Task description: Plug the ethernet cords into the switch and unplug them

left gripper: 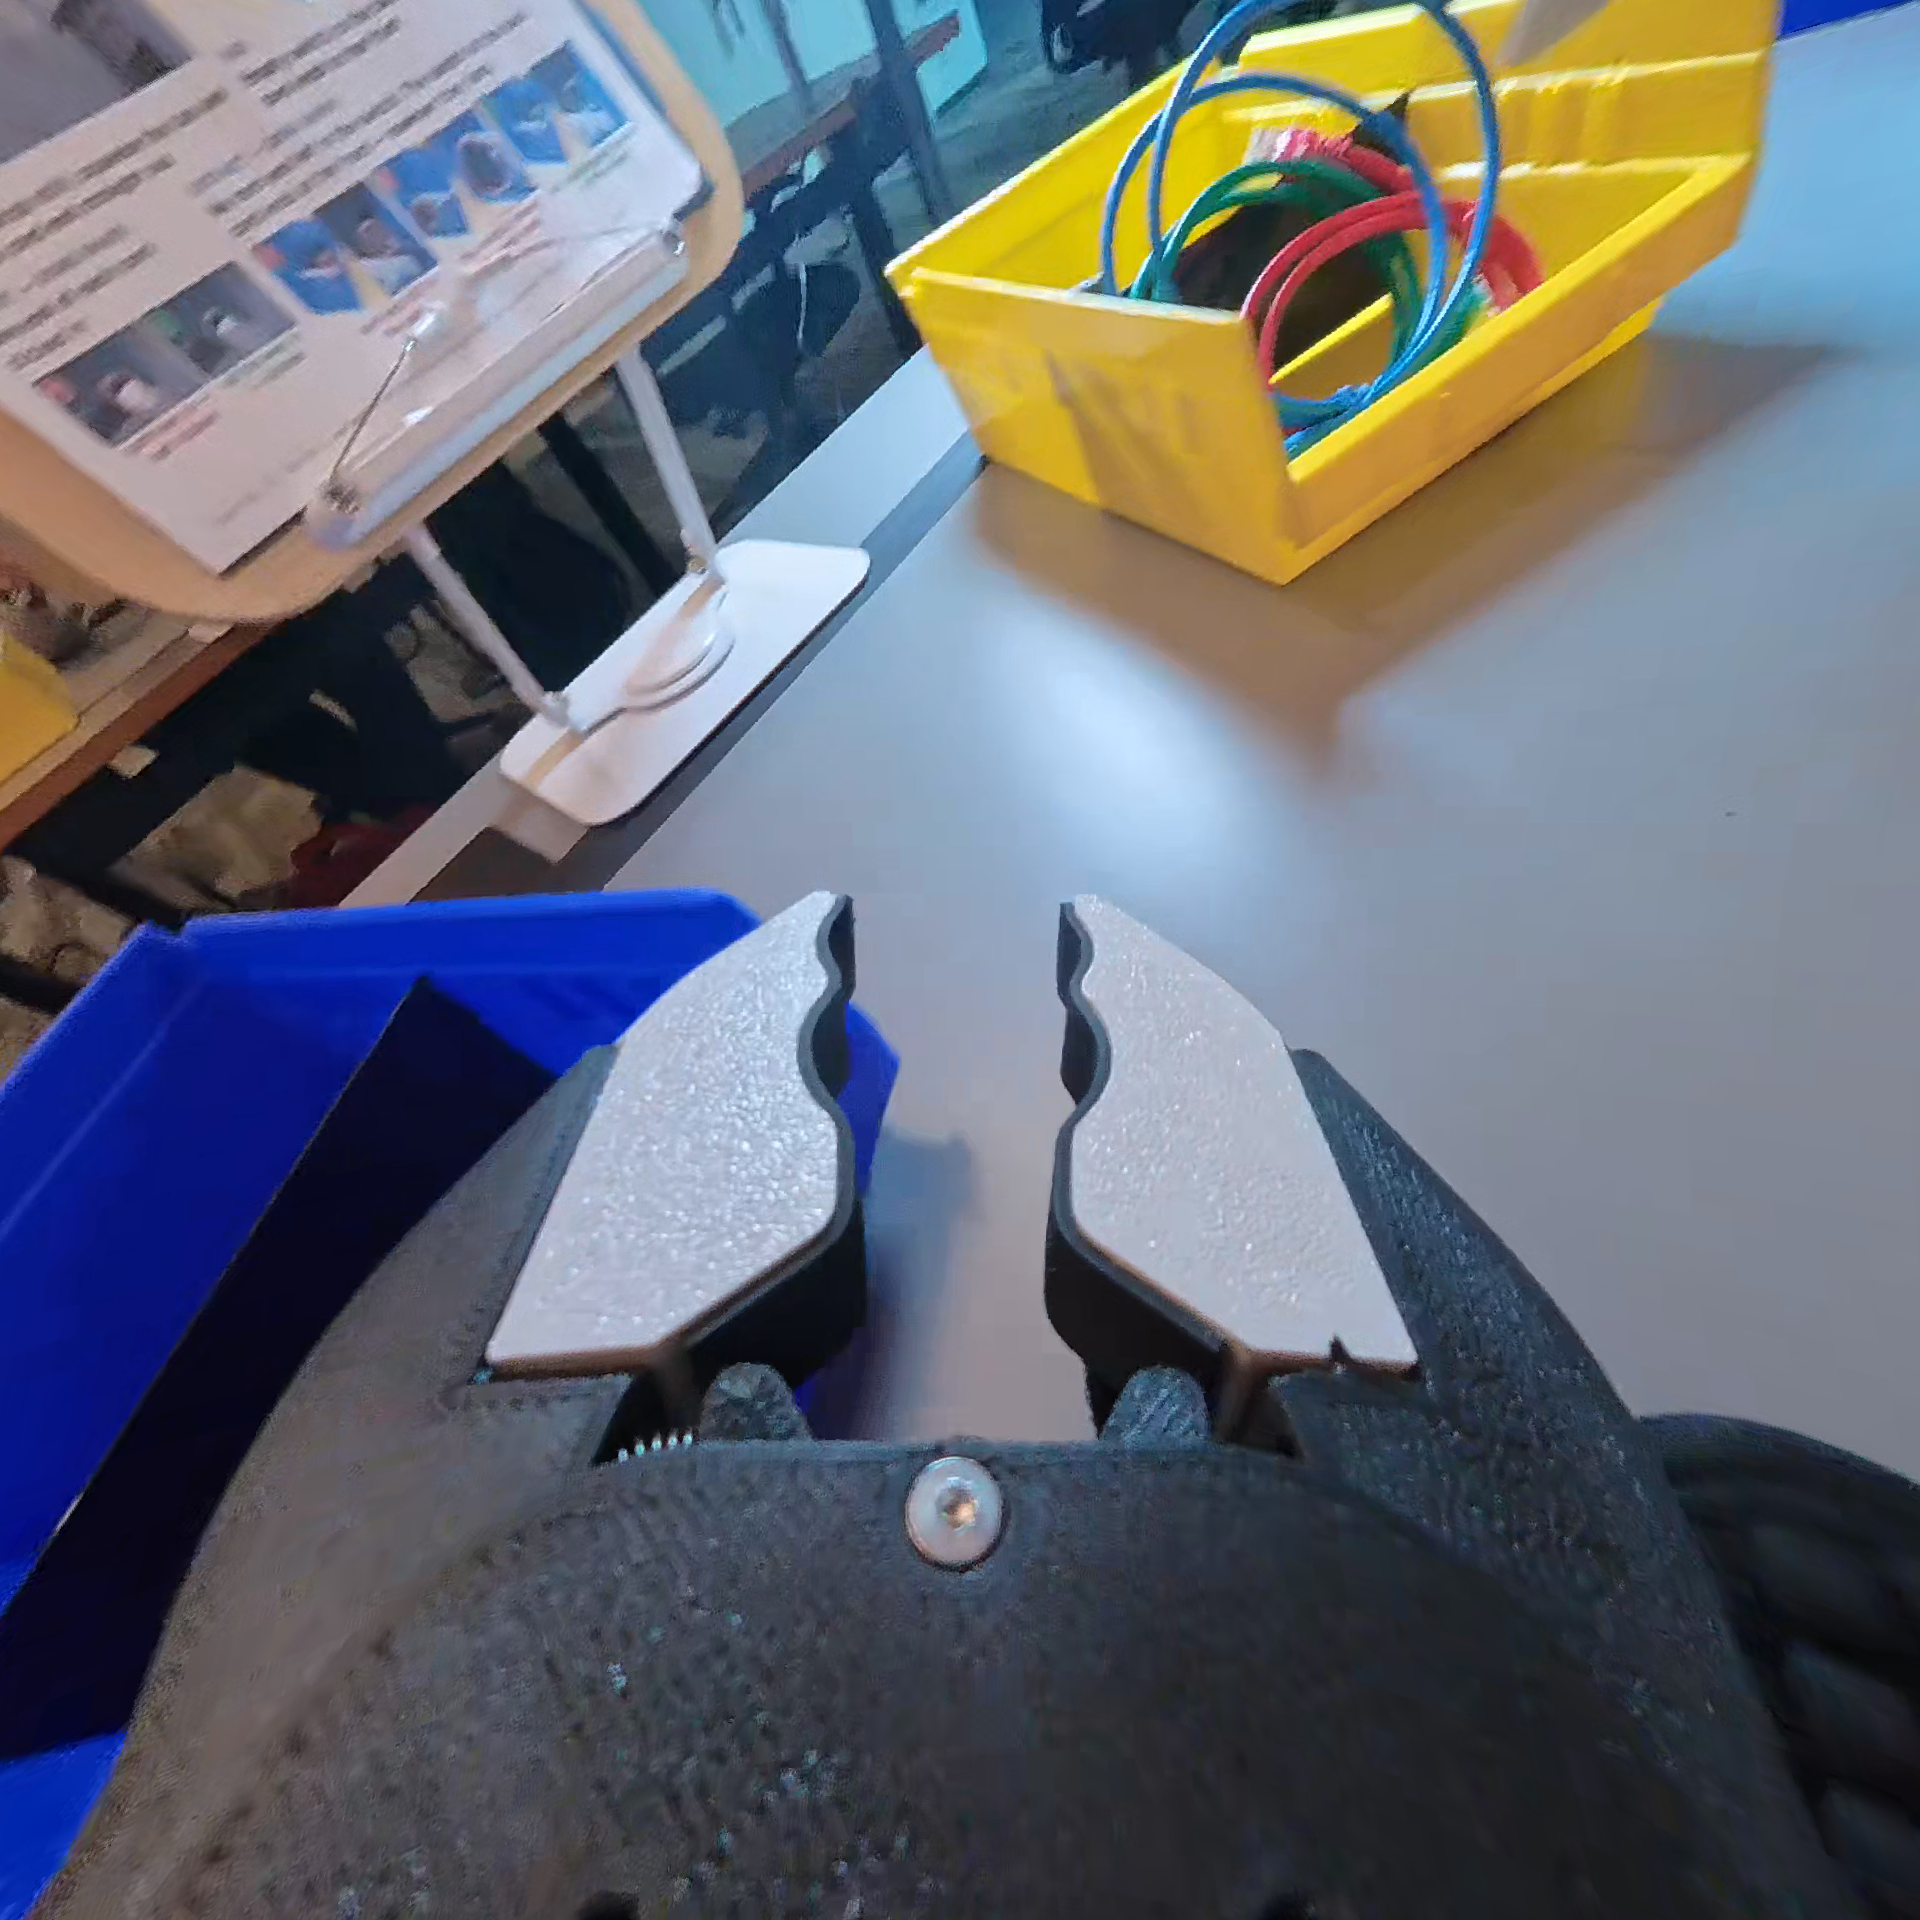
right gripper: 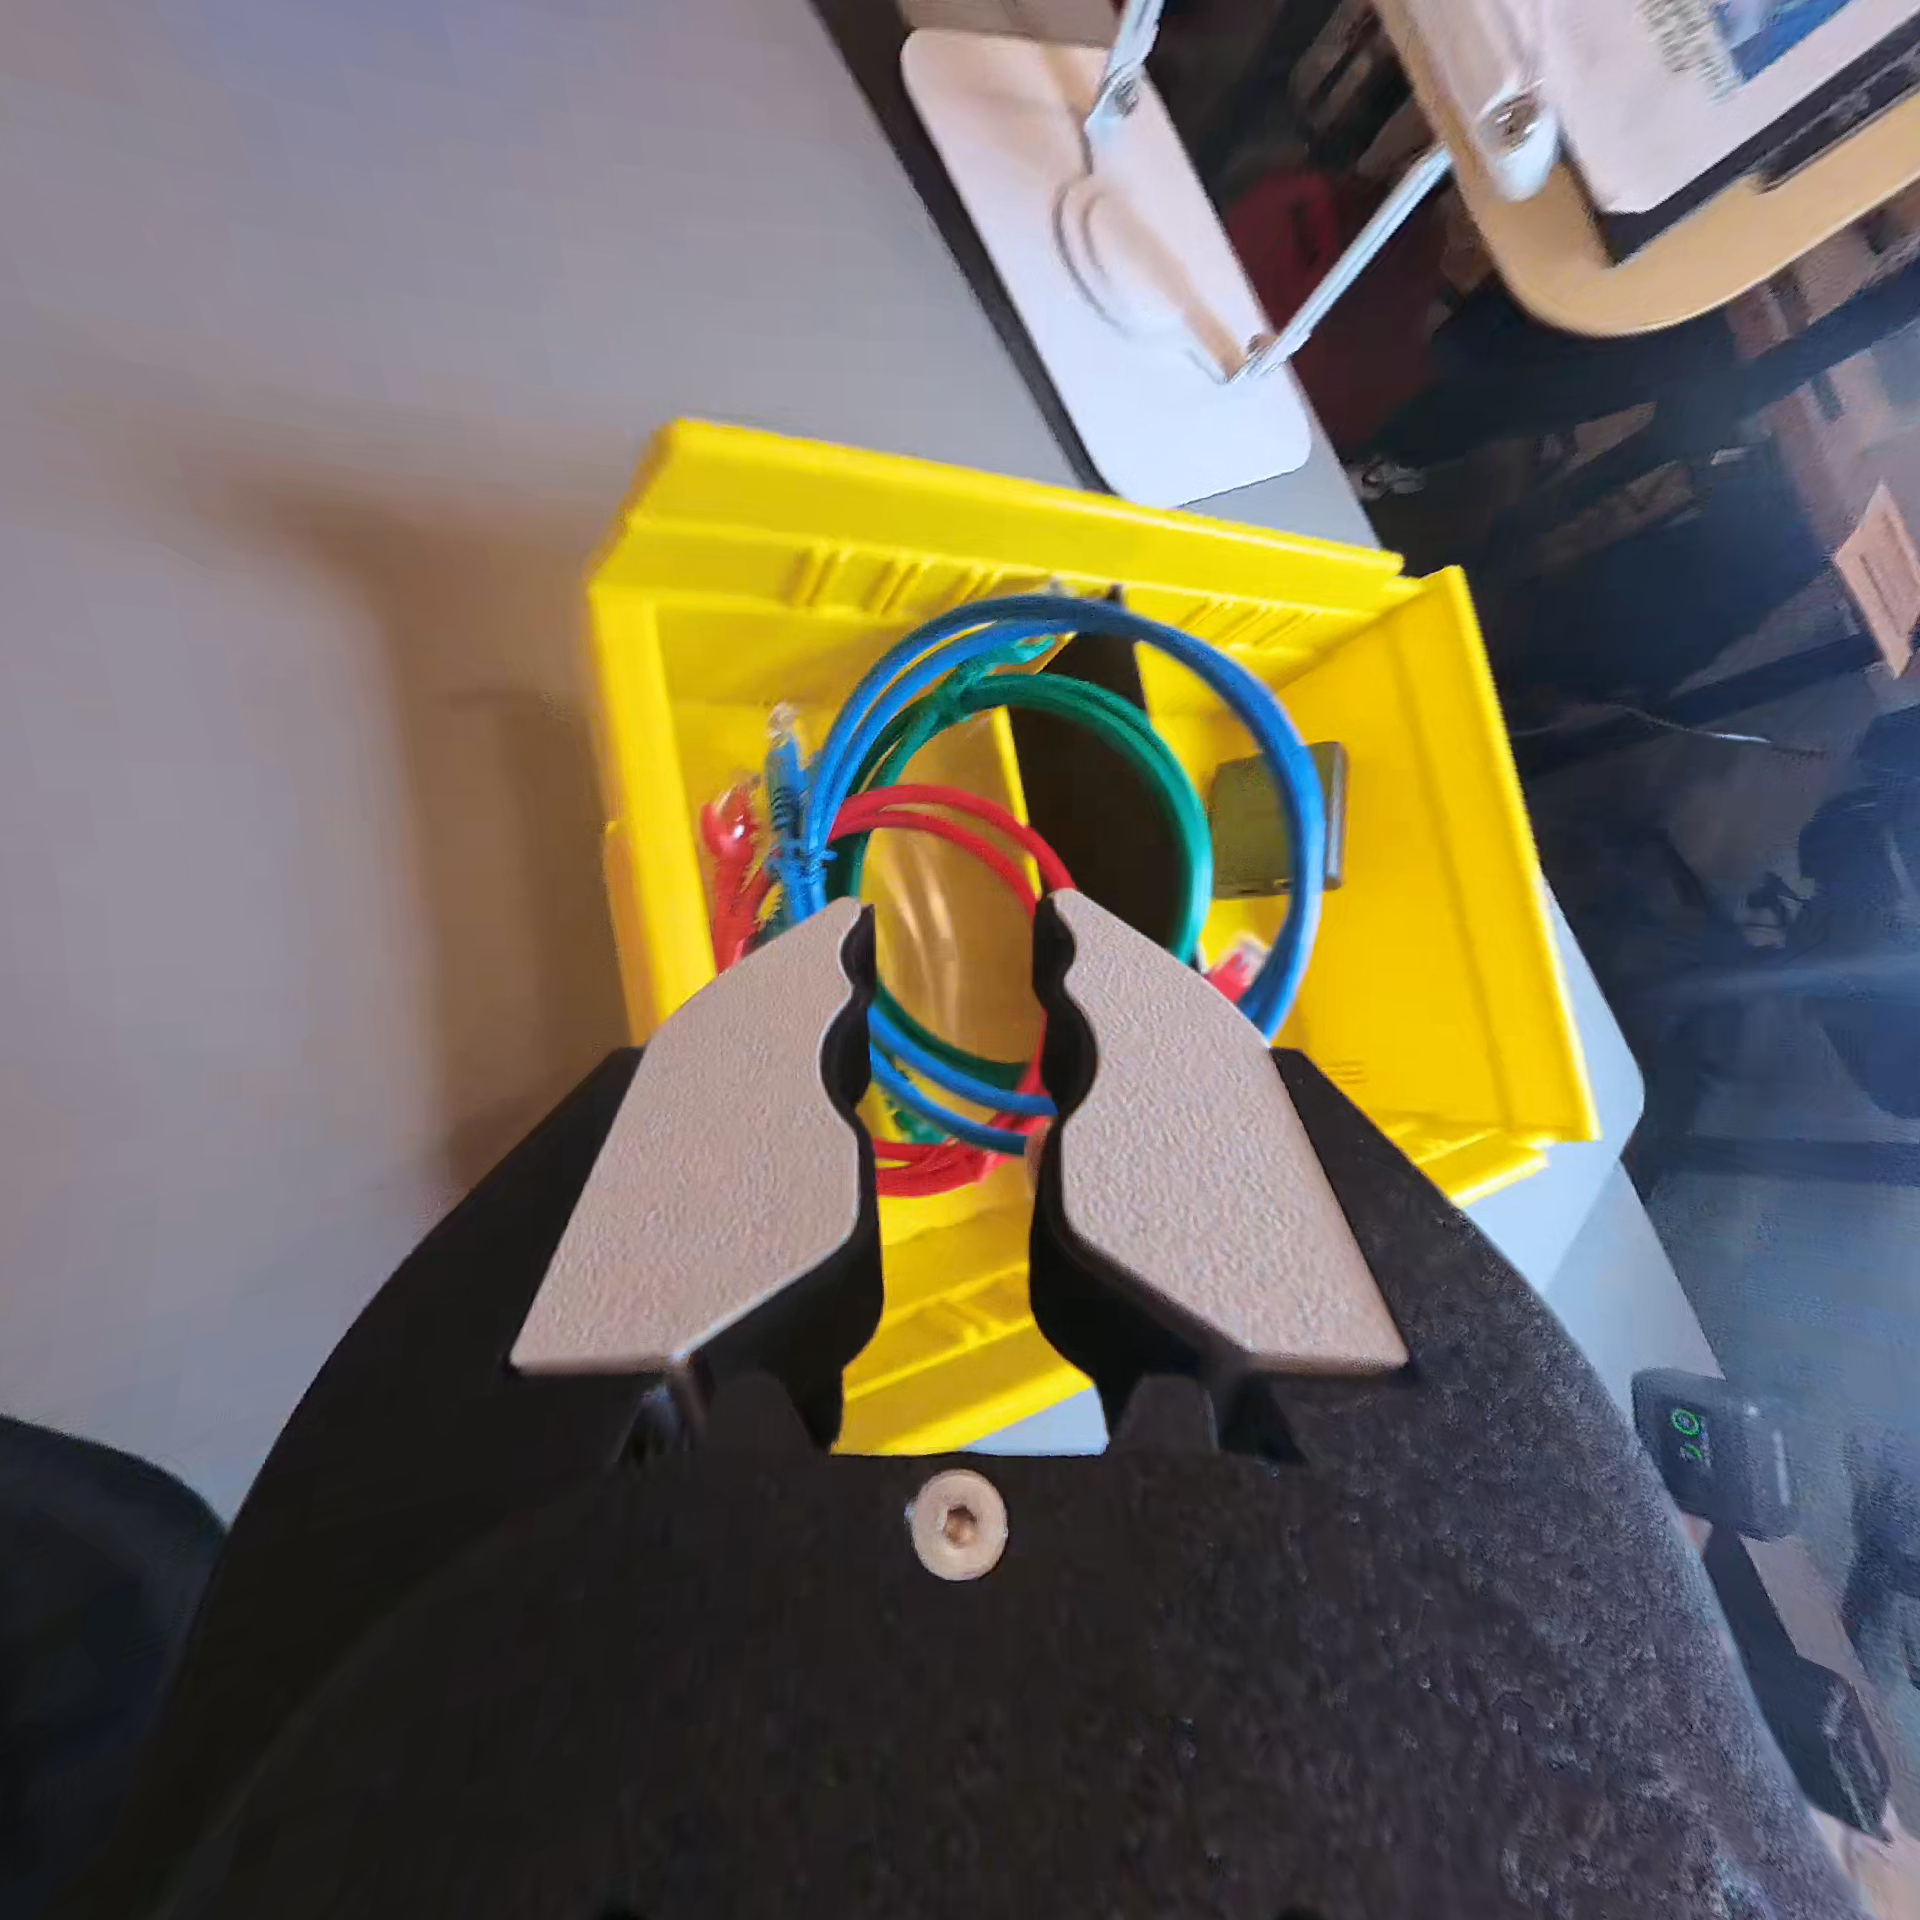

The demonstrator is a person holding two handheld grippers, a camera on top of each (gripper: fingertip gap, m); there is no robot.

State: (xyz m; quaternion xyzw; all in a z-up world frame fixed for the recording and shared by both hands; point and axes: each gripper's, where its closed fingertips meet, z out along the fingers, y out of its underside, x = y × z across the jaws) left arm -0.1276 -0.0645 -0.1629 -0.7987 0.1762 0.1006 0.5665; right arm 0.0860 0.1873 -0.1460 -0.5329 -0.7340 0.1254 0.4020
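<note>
A yellow bin [right gripper: 1444, 831] on the grey table holds coiled blue [right gripper: 1226, 649], green [right gripper: 1174, 769] and red [right gripper: 935, 805] ethernet cords and a small dark switch [right gripper: 1273, 826] in its right compartment. My right gripper [right gripper: 951, 920] is open and empty, hovering above the bin over the coils. My left gripper [left gripper: 956, 920] is open and empty above bare table, well short of the yellow bin [left gripper: 1122, 364], which lies far right in its view with the cords [left gripper: 1340, 239] inside.
A blue bin [left gripper: 208, 1091] sits under the left gripper's left side. A white stand base [left gripper: 707, 665] holding a board with a printed sheet [left gripper: 312, 239] stands at the table's edge [left gripper: 904, 520]; it also shows in the right wrist view [right gripper: 1122, 260]. A small black device [right gripper: 1714, 1455] lies at the right. The gap from one gripper's tips to the other's is roughly 35 centimetres.
</note>
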